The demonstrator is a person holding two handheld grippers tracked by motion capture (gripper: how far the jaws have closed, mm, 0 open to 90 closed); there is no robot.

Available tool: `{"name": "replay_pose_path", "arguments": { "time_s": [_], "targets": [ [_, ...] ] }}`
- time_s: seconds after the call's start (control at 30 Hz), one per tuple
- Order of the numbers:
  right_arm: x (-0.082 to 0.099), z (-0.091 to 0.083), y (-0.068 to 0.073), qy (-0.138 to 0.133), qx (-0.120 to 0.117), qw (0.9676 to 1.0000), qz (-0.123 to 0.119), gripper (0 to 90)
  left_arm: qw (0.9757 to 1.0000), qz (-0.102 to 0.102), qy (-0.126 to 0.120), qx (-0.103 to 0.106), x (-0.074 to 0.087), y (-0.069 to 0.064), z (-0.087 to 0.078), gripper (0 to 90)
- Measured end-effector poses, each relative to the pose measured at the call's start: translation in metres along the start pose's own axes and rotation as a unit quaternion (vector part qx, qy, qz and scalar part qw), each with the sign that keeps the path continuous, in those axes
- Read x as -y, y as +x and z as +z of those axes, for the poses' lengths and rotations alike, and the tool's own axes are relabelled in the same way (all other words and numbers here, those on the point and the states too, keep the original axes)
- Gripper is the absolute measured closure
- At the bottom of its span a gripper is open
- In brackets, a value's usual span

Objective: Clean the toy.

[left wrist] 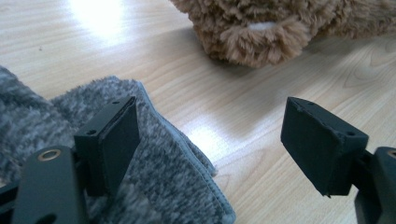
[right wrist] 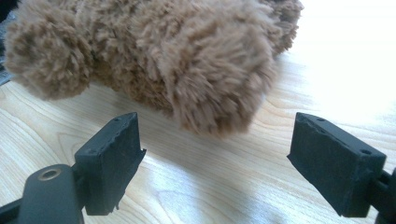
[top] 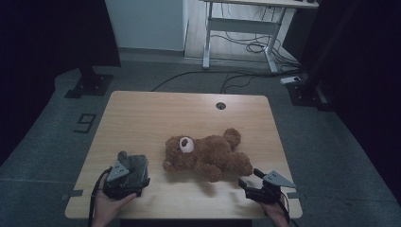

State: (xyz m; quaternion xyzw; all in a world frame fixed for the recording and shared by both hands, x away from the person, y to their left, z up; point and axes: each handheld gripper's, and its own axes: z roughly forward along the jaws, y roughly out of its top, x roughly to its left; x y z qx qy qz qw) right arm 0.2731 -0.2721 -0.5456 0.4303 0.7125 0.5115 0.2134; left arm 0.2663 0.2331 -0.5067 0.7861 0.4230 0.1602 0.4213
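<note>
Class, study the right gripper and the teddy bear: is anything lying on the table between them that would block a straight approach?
Nothing visible does. The right gripper sits open just short of the teddy bear, with bare table between. The grey cloth lies off by the left gripper.

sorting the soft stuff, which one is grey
The folded grey fleece cloth under the left gripper; the fluffy brown teddy bear beside it is brown.
</note>
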Motion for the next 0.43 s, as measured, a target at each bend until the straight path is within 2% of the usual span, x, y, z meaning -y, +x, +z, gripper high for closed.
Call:
{"name": "replay_pose_path", "arguments": {
  "time_s": [0.1,0.3,0.43],
  "targets": [
    [0.002,0.0013,-0.003,0.007,-0.003,1.0,-0.006,16.4,1.0,-0.004,0.003,0.005,0.0025,0.0001,0.0013,20.0],
    [0.0024,-0.0017,-0.0034,0.008,-0.006,0.9998,-0.019,15.1,0.9999,-0.01,-0.008,-0.003,0.0011,0.0005,-0.0016,20.5],
    [0.0018,-0.0053,-0.0012,-0.007,-0.003,0.9998,-0.018,14.2,0.9999,-0.005,-0.013,-0.005,-0.0005,-0.0018,-0.0045,20.8]
  ]
}}
